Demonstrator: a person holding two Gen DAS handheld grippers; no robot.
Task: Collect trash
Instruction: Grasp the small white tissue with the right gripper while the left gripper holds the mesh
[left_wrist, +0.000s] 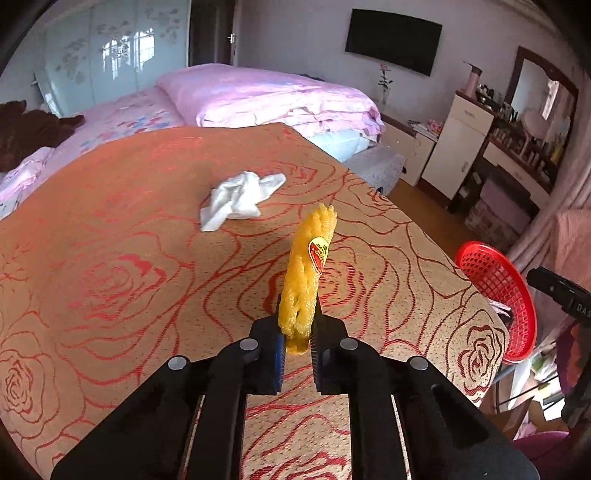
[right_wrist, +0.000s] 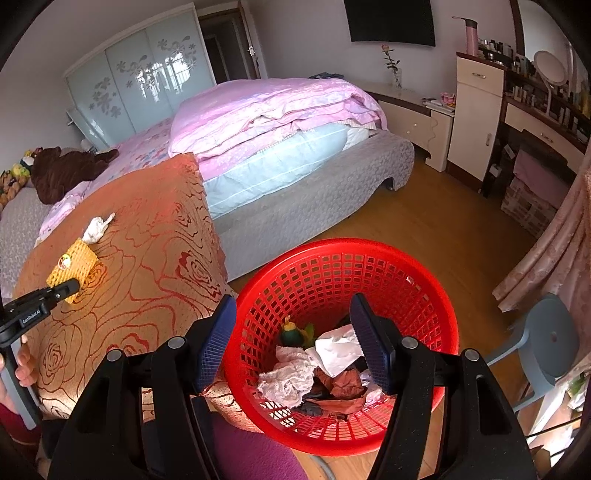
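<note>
My left gripper (left_wrist: 297, 334) is shut on a yellow foam fruit net (left_wrist: 308, 273) with a round sticker, held just above the rose-patterned table cloth (left_wrist: 129, 277). The net also shows in the right wrist view (right_wrist: 74, 266), with the left gripper (right_wrist: 64, 290) on it. A crumpled white tissue (left_wrist: 240, 199) lies on the cloth beyond it, also seen in the right wrist view (right_wrist: 95, 229). My right gripper (right_wrist: 293, 339) is open and empty above the red mesh basket (right_wrist: 406, 280), which holds crumpled paper and wrappers. The basket (left_wrist: 498, 295) sits off the table's right edge.
A bed with pink bedding (right_wrist: 277, 110) stands behind the table. A grey-blue plastic stool (right_wrist: 546, 339) is right of the basket. A dresser with bottles (right_wrist: 535, 110) lines the right wall. Wooden floor (right_wrist: 443, 221) lies between the bed and the basket.
</note>
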